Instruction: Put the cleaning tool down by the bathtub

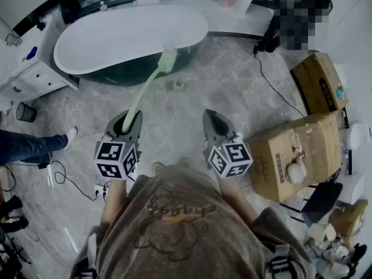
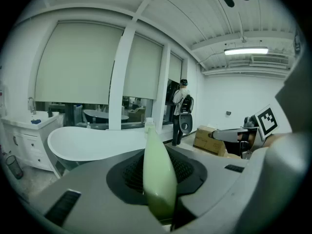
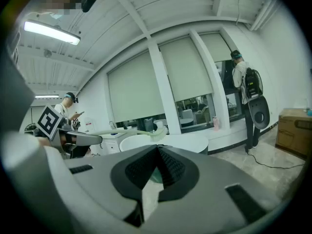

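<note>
Left claw (image 1: 129, 117) tight round one green brush (image 1: 145, 89); right claw (image 1: 210, 115) closed, empty; one bathtub (image 1: 125, 36) beyond.

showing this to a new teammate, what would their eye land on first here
The long pale green brush stands out first: the left gripper is shut on its handle at lower centre, and its bristled head points up at the near edge of the white oval bathtub, upper left. The right gripper beside it is shut on nothing, and cardboard boxes crowd the floor at the right.
</note>
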